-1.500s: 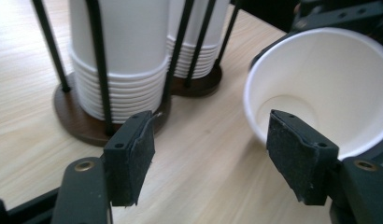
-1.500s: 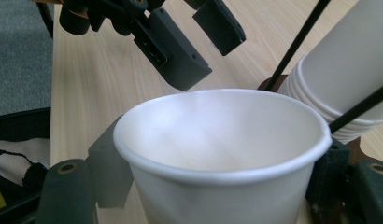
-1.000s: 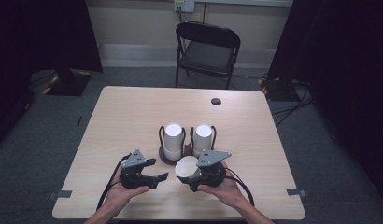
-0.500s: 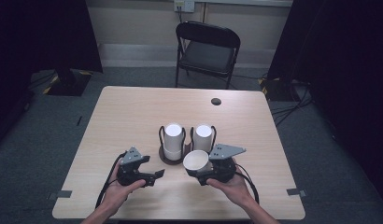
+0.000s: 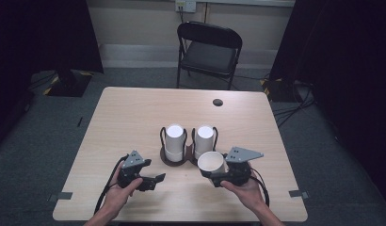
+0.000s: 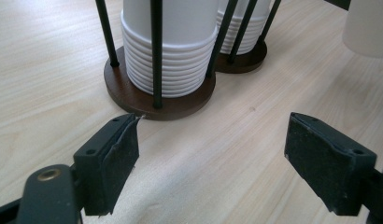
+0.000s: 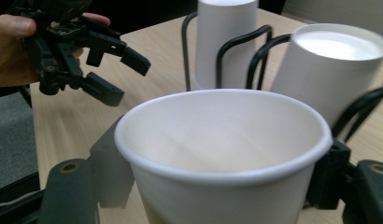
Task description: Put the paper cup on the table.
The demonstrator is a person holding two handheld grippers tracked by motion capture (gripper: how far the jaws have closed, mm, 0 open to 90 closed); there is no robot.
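Note:
My right gripper [image 5: 210, 176] is shut on a white paper cup [image 5: 211, 162], held upright with its mouth open toward the camera, just in front of the right cup stack. In the right gripper view the cup [image 7: 217, 154] sits between both jaws. Two stacks of upturned white cups, the left stack [image 5: 174, 140] and the right stack [image 5: 204, 139], stand in black wire holders on brown round bases [image 6: 133, 95] at the table's middle. My left gripper [image 5: 156, 181] rests low on the table, open with nothing between its pads [image 6: 112, 163], pointing at the left stack [image 6: 171, 51].
A black folding chair [image 5: 209, 49] stands beyond the far edge of the wooden table [image 5: 134, 113]. A small dark round spot [image 5: 218, 102] lies on the table's far right. Cables trail on the floor at the right.
My right gripper has carried the cup to the right and slightly away from me, from in front of the gap between the stacks to beside the right stack. The left gripper has stayed put.

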